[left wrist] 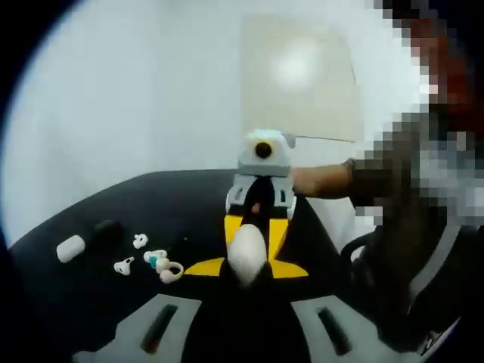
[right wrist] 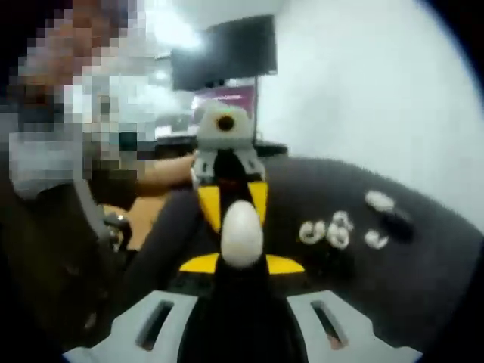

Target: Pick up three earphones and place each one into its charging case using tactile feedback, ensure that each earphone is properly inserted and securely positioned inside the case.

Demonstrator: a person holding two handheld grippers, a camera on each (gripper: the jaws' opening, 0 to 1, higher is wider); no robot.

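Left gripper view: the left gripper has its jaws spread wide at the bottom of the view, and a white egg-shaped case sits between them near their tips; whether they grip it I cannot tell. The right gripper faces in from across the desk, its yellow jaws meeting the same case. Toward the desk's left edge lie loose earbuds, one with a teal spot, one ringed, one smaller, then a white oblong case beside a black case. I judge the buds light, hard, glossy and slippery, liable to skate or flick away; best pinched across the body, gently.

Right gripper view: the right gripper is likewise wide open, with the case at its tips, contact unclear, and the left gripper opposite. The buds cluster toward the desk's right edge, near the oblong case and the black one. The smooth case looks prone to slipping under squeeze
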